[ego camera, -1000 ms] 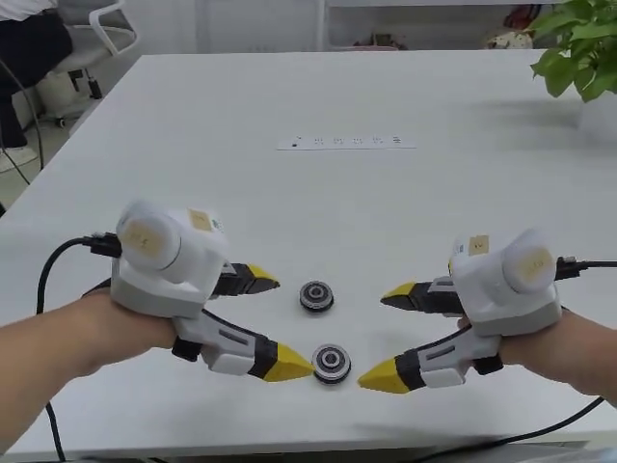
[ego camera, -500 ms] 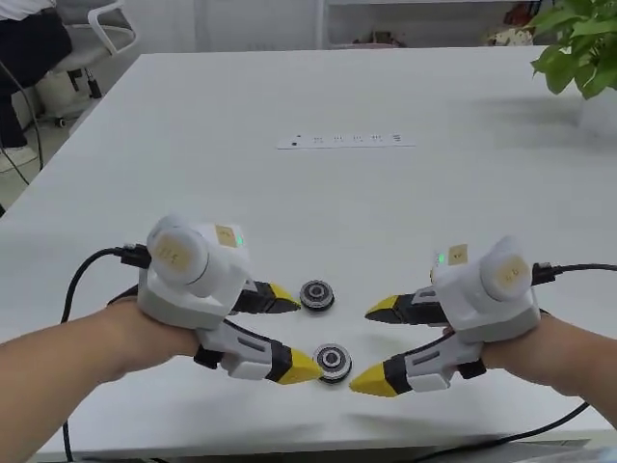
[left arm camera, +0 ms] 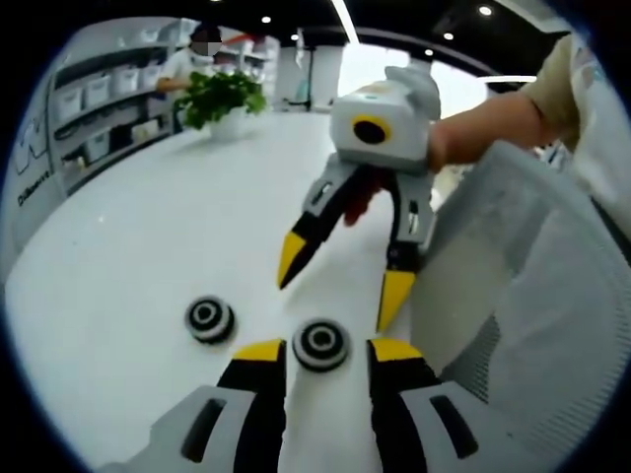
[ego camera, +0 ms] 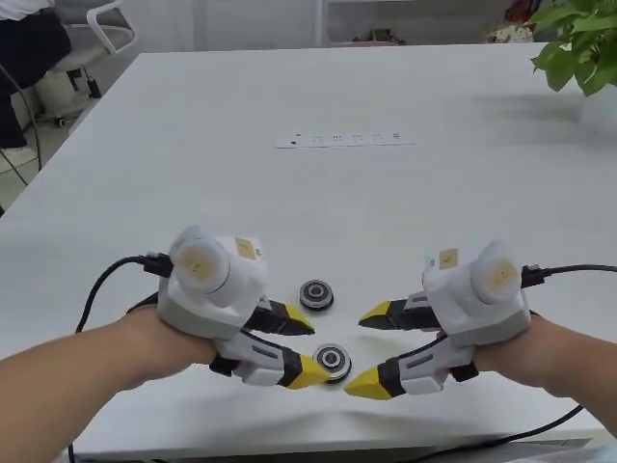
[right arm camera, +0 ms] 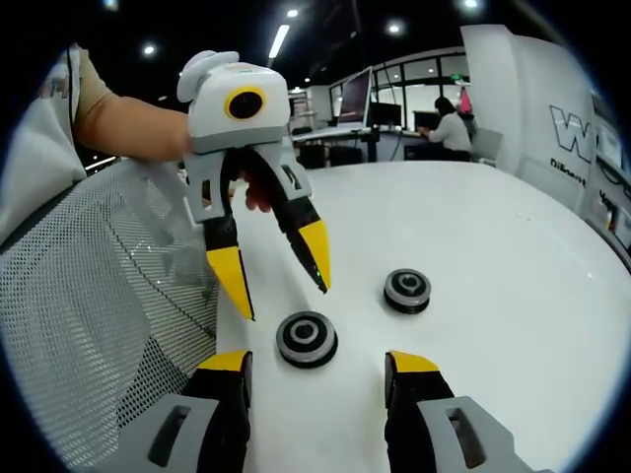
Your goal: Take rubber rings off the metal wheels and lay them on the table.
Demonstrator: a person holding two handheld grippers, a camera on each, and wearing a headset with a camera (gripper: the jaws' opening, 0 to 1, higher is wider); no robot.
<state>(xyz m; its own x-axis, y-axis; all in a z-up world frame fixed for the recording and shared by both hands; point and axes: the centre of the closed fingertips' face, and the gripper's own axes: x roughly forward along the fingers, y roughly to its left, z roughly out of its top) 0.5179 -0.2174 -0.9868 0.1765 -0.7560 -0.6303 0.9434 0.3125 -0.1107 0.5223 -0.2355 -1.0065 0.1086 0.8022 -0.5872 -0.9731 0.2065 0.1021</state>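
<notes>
I count two wheels, each with a dark ring (right arm camera: pixel 284 345) on its rim. The near wheel (ego camera: pixel 332 360) lies flat between the tips of my two grippers, and the far wheel (ego camera: pixel 315 294) sits just beyond it. The left gripper (ego camera: pixel 318 351) and right gripper (ego camera: pixel 355 351) both have their jaws spread, holding nothing. The left gripper's lower tip hides the near wheel's edge. On the white table (ego camera: pixel 405 212) a socket strip (ego camera: pixel 335 142) lies well away. A plant (ego camera: pixel 576 48) is cut off at the corner.

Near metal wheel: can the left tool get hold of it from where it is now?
Probably yes. The left tool is open, the near metal wheel lies right at its tips, and nothing stands between them; the right tool faces it from the other side.
</notes>
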